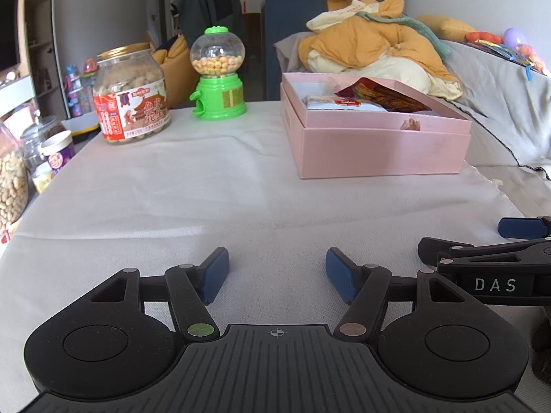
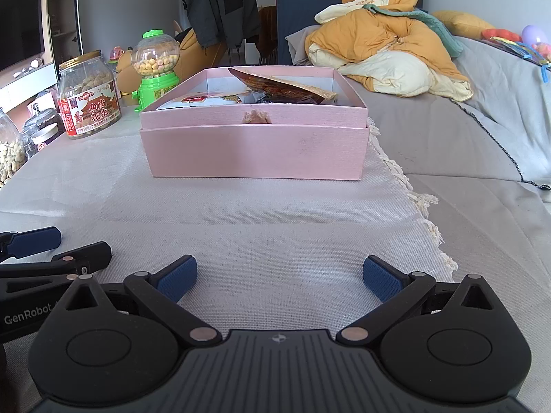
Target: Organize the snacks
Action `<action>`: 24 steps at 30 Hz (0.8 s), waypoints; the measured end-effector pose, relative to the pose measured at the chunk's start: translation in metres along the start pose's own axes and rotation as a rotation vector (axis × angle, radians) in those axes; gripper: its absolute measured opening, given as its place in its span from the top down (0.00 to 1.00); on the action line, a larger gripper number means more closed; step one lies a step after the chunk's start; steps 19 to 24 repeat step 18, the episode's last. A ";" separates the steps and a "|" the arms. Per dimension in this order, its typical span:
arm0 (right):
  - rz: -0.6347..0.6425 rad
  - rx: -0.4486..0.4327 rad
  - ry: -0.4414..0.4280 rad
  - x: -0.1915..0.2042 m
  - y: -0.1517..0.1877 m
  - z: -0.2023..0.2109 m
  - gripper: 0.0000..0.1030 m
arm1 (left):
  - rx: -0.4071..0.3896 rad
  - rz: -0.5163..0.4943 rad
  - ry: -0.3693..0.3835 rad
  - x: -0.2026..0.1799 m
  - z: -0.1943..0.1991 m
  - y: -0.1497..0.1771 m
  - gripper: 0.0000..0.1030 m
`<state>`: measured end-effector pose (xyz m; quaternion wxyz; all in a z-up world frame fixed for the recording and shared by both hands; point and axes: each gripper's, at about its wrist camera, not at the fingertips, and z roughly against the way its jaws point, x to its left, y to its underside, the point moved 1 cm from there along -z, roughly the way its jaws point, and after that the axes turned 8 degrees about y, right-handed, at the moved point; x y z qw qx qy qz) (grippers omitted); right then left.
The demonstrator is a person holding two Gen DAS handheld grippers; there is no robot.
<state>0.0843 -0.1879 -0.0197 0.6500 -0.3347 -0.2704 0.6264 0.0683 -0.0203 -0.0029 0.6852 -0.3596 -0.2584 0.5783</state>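
A pink box (image 1: 378, 151) (image 2: 255, 153) stands open on the white cloth, with snack packets inside: a red-brown packet (image 1: 382, 98) (image 2: 279, 84) and a white packet (image 1: 339, 103) (image 2: 203, 100). My left gripper (image 1: 277, 275) hovers low over the cloth near its front edge, open with nothing between its blue pads. My right gripper (image 2: 279, 278) is beside it on the right, also open and empty, facing the box. Each gripper shows at the edge of the other's view.
A peanut jar with a red label (image 1: 132, 98) (image 2: 89, 98) and a green candy dispenser (image 1: 218, 75) (image 2: 156, 69) stand at the back left. More jars (image 1: 20, 172) sit off the cloth's left edge. A sofa with heaped orange bedding (image 1: 375, 44) lies to the right.
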 end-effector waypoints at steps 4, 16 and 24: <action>0.000 0.000 0.000 0.000 0.000 0.000 0.00 | 0.000 0.000 0.000 0.000 0.000 0.000 0.32; 0.001 0.000 0.001 0.000 0.000 0.000 0.00 | -0.006 0.006 0.013 0.001 0.002 0.001 0.34; 0.001 0.000 0.000 0.000 0.000 0.000 0.00 | -0.005 0.007 0.014 0.002 0.001 0.000 0.34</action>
